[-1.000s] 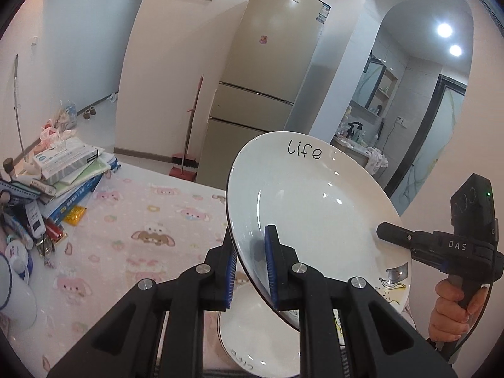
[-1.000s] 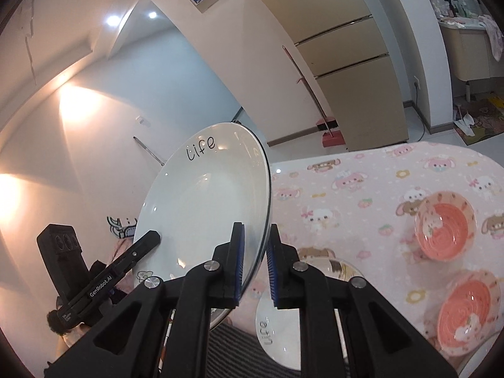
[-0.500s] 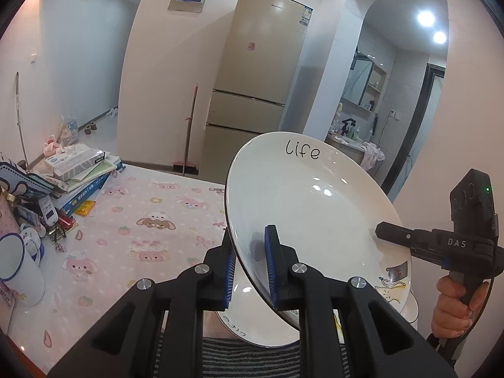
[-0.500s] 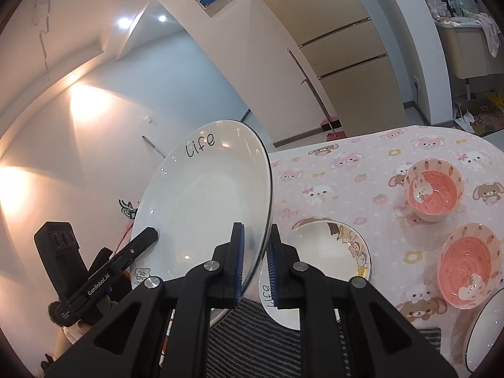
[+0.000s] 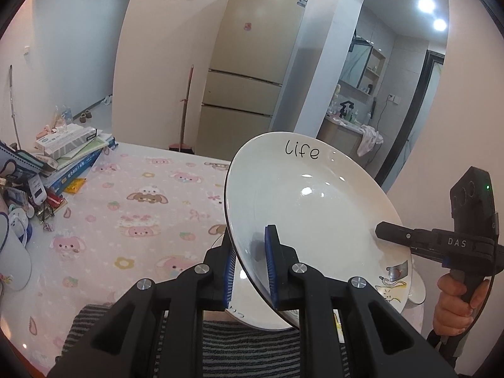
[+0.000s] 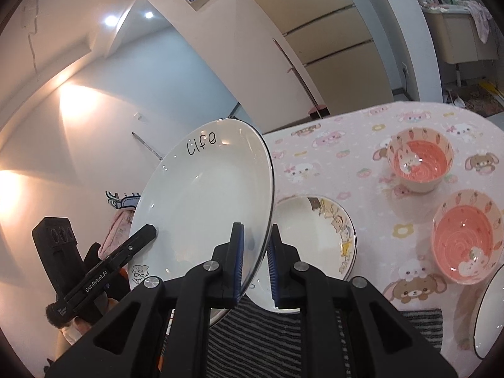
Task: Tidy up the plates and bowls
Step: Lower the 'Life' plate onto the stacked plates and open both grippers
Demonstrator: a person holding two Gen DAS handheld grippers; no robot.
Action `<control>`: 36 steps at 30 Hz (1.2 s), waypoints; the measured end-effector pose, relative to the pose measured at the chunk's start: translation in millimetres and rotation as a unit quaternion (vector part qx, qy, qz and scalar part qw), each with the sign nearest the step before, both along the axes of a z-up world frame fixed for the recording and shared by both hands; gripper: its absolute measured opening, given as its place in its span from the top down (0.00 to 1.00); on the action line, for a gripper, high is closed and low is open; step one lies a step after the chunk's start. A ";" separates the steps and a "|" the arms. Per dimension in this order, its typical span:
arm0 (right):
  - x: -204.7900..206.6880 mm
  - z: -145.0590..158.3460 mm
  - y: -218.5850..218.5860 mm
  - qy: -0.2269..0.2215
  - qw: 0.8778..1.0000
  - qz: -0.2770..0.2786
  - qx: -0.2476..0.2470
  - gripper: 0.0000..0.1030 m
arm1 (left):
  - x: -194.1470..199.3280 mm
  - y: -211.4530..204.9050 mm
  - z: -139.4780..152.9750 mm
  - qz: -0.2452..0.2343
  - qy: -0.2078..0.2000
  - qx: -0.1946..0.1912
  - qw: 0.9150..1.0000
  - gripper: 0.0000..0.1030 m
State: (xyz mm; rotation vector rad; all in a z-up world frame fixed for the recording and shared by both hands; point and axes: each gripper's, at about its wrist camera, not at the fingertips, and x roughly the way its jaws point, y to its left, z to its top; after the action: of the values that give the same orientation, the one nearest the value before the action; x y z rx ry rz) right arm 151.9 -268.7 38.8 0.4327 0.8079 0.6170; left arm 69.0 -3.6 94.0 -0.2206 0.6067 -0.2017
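A white "Life" plate [image 5: 315, 208] is held tilted in the air above the table by both grippers. My left gripper [image 5: 250, 271] is shut on its near rim. My right gripper [image 6: 255, 267] is shut on the opposite rim of the same plate [image 6: 204, 195]. Below it a second white plate with cartoon art [image 6: 315, 230] lies on the pink tablecloth; it shows in the left wrist view under the held plate [image 5: 252, 312]. Two pink bowls [image 6: 419, 160] [image 6: 466, 236] stand to the right. Another white plate's rim [image 6: 488, 312] shows at the far right.
Books and boxes [image 5: 66, 154] are stacked at the table's left edge, with a white mug [image 5: 12, 258] near them. A striped cloth [image 6: 267, 340] lies at the near table edge. A fridge [image 5: 252, 72] and a broom [image 5: 186, 107] stand behind the table.
Both grippers have lifted the plate and drawn back toward the near edge, so more of the table, the plate below and the striped cloth show.
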 end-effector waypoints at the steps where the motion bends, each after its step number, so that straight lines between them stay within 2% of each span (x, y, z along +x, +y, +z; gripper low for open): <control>1: -0.5 -4.0 -0.2 0.003 1.000 0.000 -0.001 0.86 | 0.1 -0.6 -5.4 0.001 0.003 0.000 1.000 0.83; 5: -2.7 -19.6 0.6 0.009 1.000 -0.006 -0.015 0.86 | 2.3 -2.0 -27.9 0.002 0.023 -0.002 1.000 0.83; 11: -0.7 -56.2 1.9 0.044 0.999 -0.023 -0.017 0.86 | 11.7 -6.5 -61.9 0.008 0.054 0.012 0.998 0.83; 13: 3.9 -66.0 1.9 0.056 0.998 -0.025 -0.021 0.86 | 19.2 -5.7 -74.0 0.006 0.071 0.006 0.997 0.83; 18: 12.5 -80.7 2.2 0.071 0.996 -0.038 -0.039 0.86 | 32.3 -9.6 -96.5 0.001 0.094 0.004 0.996 0.82; 32: 19.6 -109.6 -7.9 0.098 0.991 -0.066 -0.063 0.85 | 51.4 -30.6 -131.8 -0.020 0.137 0.025 0.990 0.80; 36: 19.8 -112.9 -8.4 0.098 0.989 -0.074 -0.076 0.82 | 52.9 -36.1 -138.4 -0.027 0.145 0.028 0.989 0.78</control>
State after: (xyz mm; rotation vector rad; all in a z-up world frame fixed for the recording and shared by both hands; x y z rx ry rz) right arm 171.7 -277.2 -74.1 0.4148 0.9936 0.3746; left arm 121.8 -39.7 -44.3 -0.1796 0.9070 -0.2068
